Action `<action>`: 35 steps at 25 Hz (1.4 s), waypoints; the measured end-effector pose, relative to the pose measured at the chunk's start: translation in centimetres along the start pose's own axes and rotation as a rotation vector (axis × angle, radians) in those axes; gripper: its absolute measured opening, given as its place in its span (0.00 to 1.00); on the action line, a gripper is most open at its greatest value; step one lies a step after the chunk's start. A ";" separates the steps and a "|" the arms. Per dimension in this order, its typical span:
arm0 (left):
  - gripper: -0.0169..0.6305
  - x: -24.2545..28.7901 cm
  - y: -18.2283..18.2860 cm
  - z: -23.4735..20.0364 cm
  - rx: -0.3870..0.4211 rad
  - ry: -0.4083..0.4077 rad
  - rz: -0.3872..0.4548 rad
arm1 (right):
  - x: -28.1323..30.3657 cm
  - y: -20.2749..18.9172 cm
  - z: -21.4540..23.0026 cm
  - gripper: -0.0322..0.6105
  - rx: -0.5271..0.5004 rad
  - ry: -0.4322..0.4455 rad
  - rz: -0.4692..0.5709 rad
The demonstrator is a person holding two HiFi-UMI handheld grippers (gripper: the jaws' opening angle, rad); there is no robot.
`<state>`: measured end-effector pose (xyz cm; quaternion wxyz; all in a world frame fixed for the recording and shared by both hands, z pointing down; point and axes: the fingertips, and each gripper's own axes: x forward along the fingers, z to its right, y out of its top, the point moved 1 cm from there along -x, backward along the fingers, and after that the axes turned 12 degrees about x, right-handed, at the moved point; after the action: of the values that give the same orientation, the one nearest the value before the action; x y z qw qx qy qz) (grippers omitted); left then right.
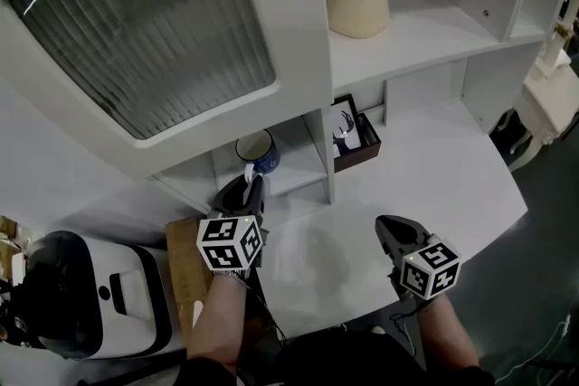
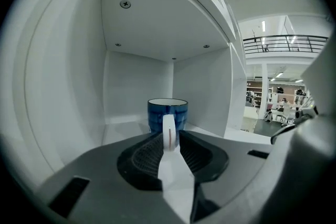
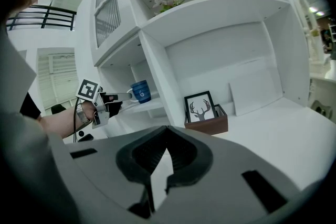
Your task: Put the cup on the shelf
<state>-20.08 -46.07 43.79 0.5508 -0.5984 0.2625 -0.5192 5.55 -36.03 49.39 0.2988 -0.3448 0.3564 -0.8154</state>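
The foot of the cup point(image 2: 168, 107) is cut off behind the left gripper point(image 2: 169, 132), and its handle is not clearly made out in any view, so contact cannot be judged. Those jaws are seen pressed together, only a thin seam between the white tips, with nothing plainly pinched. The cup is found just ahead of the tips, upright on the floor of a small shelf compartment point(image 2: 136, 81), whose walls close in on both sides and above. In the head view the compartment's upper part is hidden under a cabinet door point(image 1: 136, 23) of ribbed glass. The right gripper point(image 3: 165, 157) is held over the white desktop point(image 3: 283, 134), jaws closed and empty, well to the right of the left one. Ahead of it a framed deer print point(image 3: 200, 106) is propped in a brown box point(image 3: 207, 124). Higher up, a cream pot point(image 1: 358, 10) of pink flowers is cropped by the frame edge. Behind the left gripper, a wooden board point(image 1: 185, 276) and a glossy white-and-black device point(image 1: 81, 303) are partly cut off. The cup is glazed blue, cylindrical, pale-rimmed.
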 end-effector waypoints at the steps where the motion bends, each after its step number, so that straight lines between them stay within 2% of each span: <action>1: 0.18 -0.3 -0.1 0.0 -0.002 0.004 0.002 | -0.1 -0.1 -0.1 0.05 -0.001 0.004 -0.001; 12: 0.17 -5.3 -2.3 2.0 -0.026 0.031 -0.016 | -1.9 -1.4 -1.8 0.06 -0.024 0.069 -0.015; 16: 0.04 -8.0 -3.3 3.8 -0.034 0.027 -0.035 | -3.1 -2.3 -2.6 0.05 -0.039 0.104 -0.024; 25: 0.04 -14.2 -4.6 9.1 -0.077 0.019 -0.042 | -7.2 -3.9 -4.4 0.05 -0.076 0.180 -0.045; 35: 0.04 -20.5 -5.1 15.7 -0.081 0.010 -0.031 | -13.2 -5.6 -5.7 0.05 -0.120 0.228 -0.049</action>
<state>-13.73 -20.53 44.07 0.5168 -0.6217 0.2768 -0.5194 7.46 -20.98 46.29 0.2151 -0.2756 0.4276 -0.8336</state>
